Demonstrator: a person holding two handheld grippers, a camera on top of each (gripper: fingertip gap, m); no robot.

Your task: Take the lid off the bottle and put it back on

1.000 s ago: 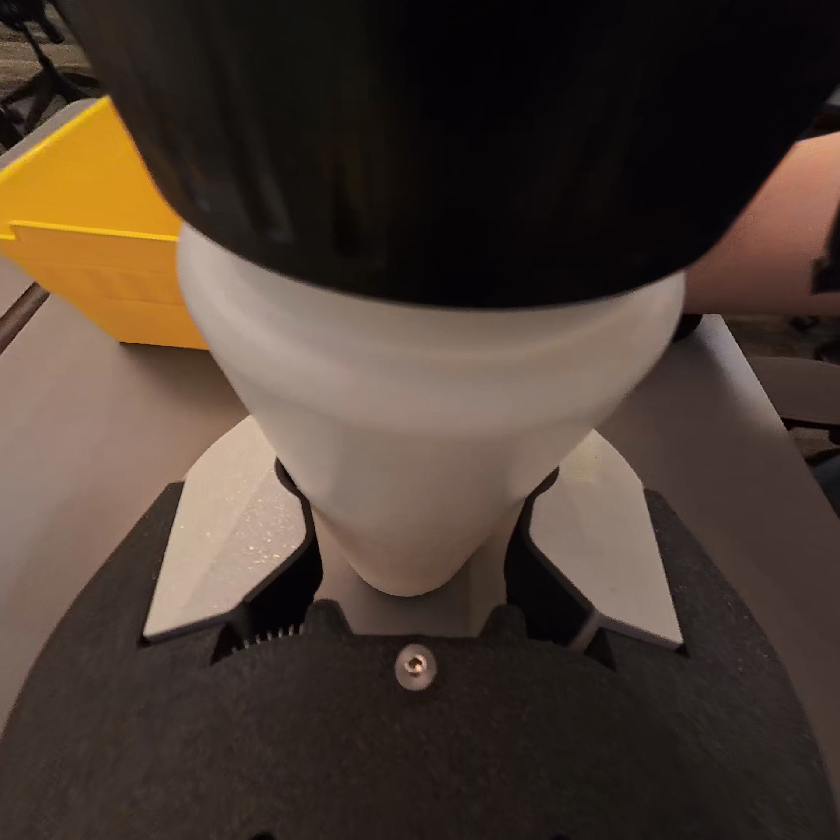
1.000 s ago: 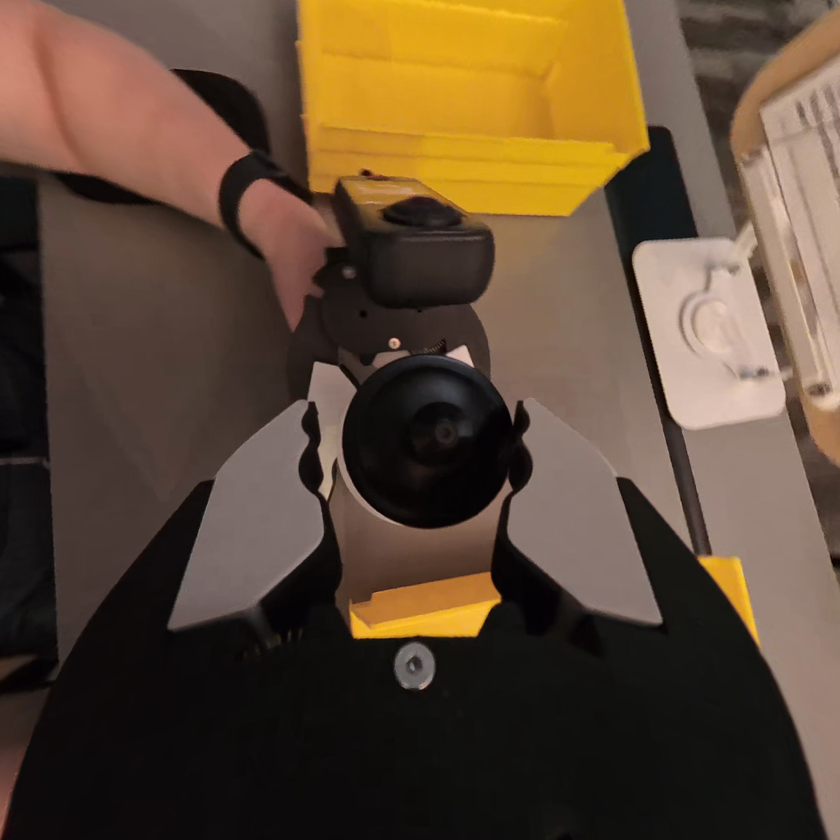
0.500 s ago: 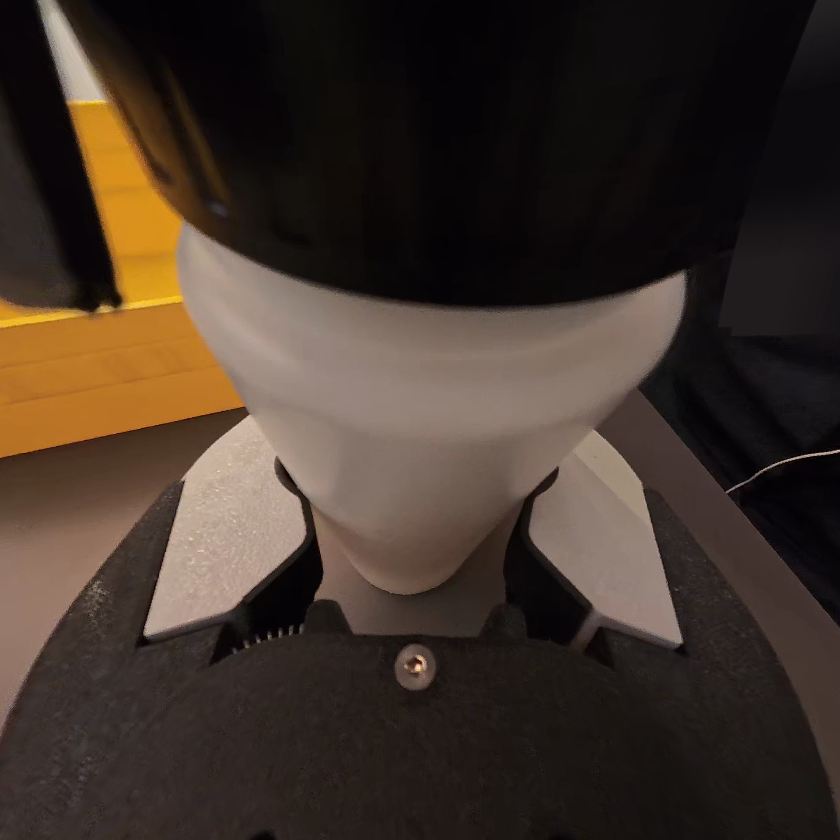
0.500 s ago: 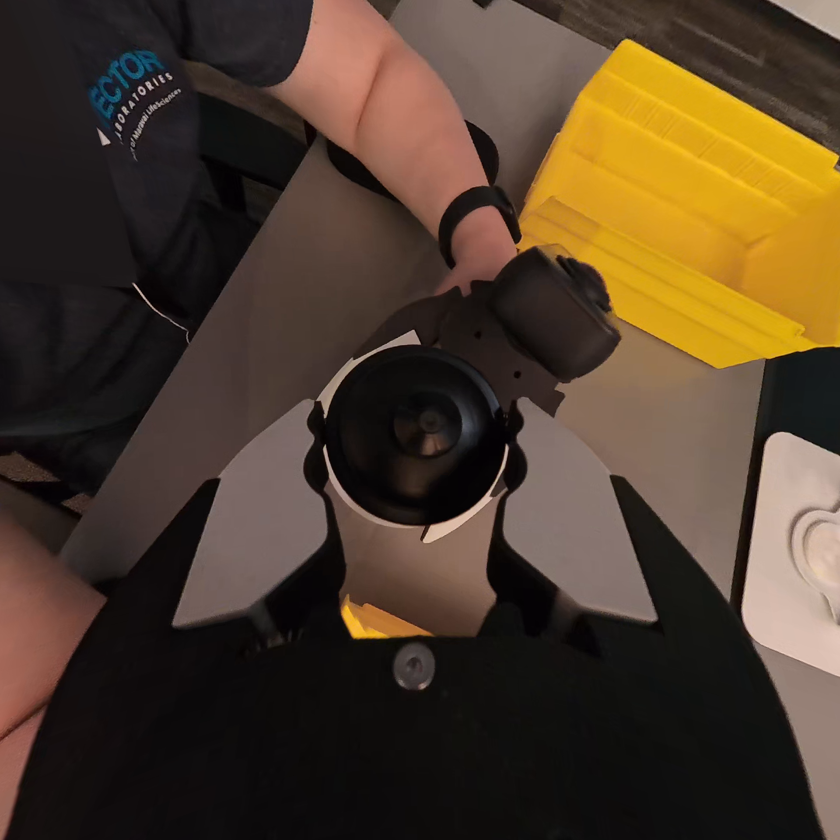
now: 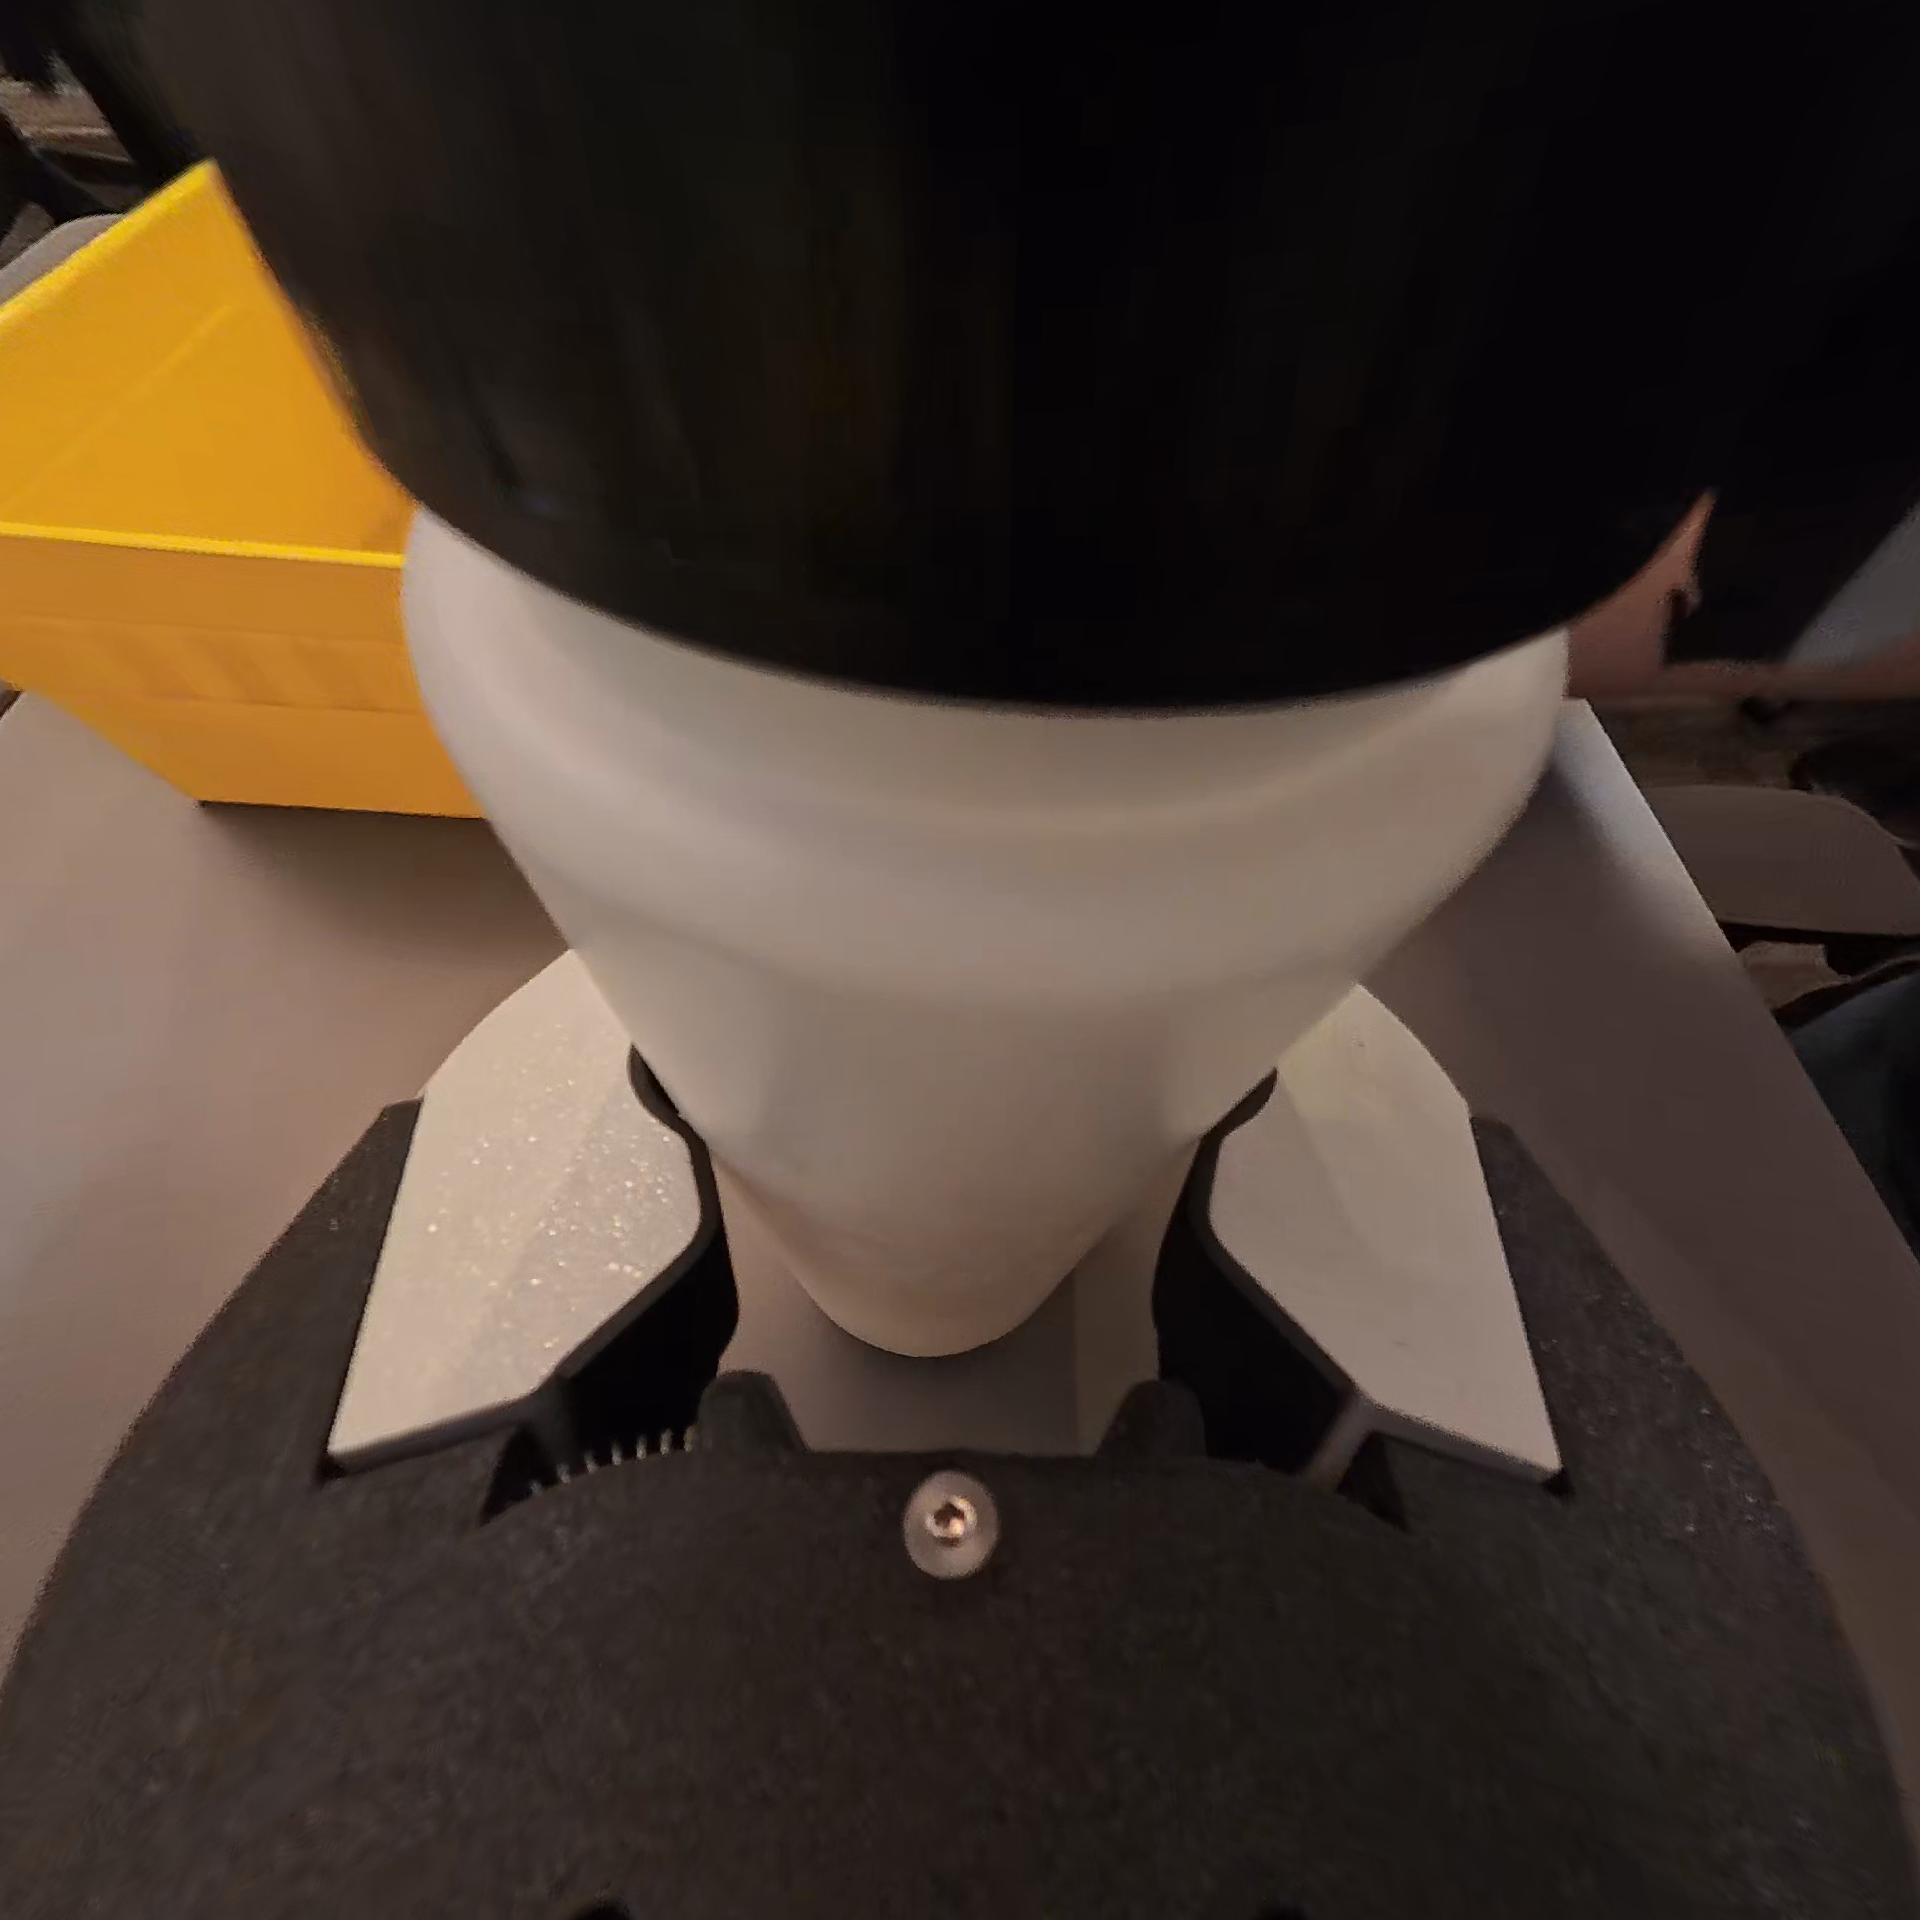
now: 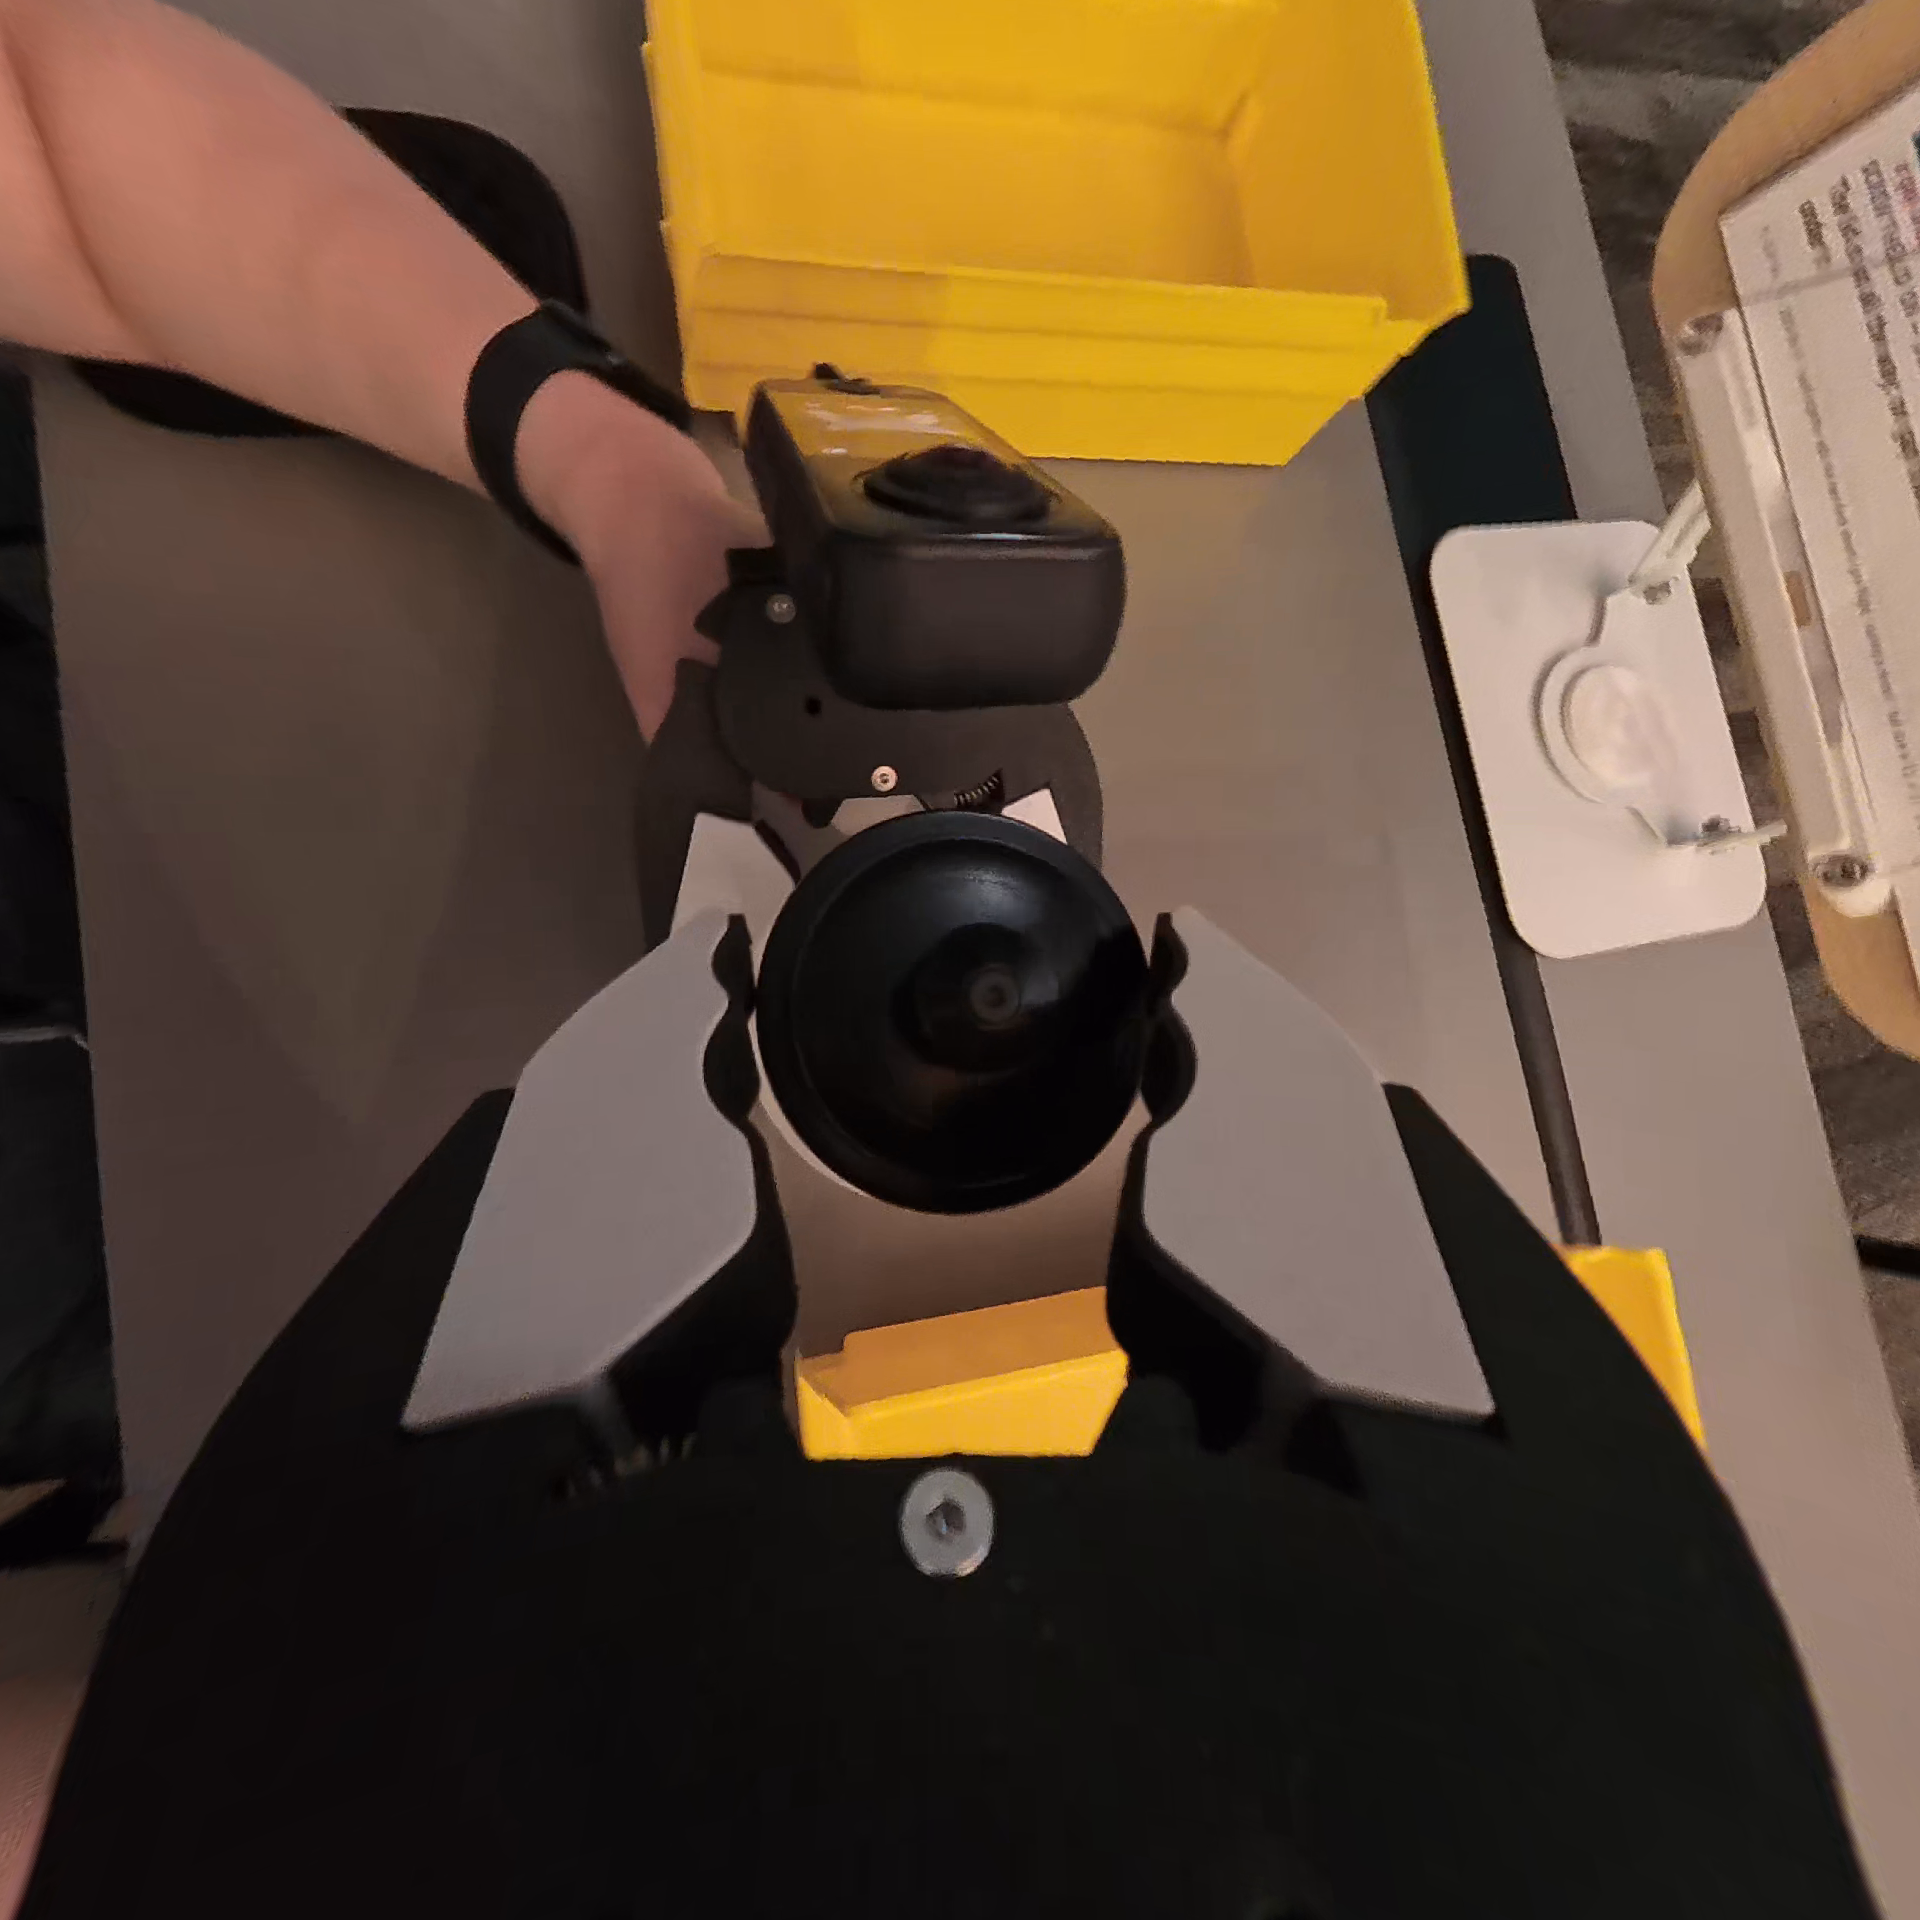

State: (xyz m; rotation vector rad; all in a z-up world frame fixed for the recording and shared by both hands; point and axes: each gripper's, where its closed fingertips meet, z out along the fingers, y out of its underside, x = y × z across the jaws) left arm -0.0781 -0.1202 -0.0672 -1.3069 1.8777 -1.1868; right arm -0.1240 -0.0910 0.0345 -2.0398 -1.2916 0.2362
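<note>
While clamped low on the white bottle (image 5: pixel 966 935), left gripper (image 5: pixel 951 1174) fingers closed against both sides at frame centre. Right gripper (image 6: pixel 951 997) fingers flank the black lid (image 6: pixel 951 1013); contact unclear. Lid seated on bottle, hiding its neck. Yellow bin (image 6: pixel 1049 208) cut off at upper edge.
</note>
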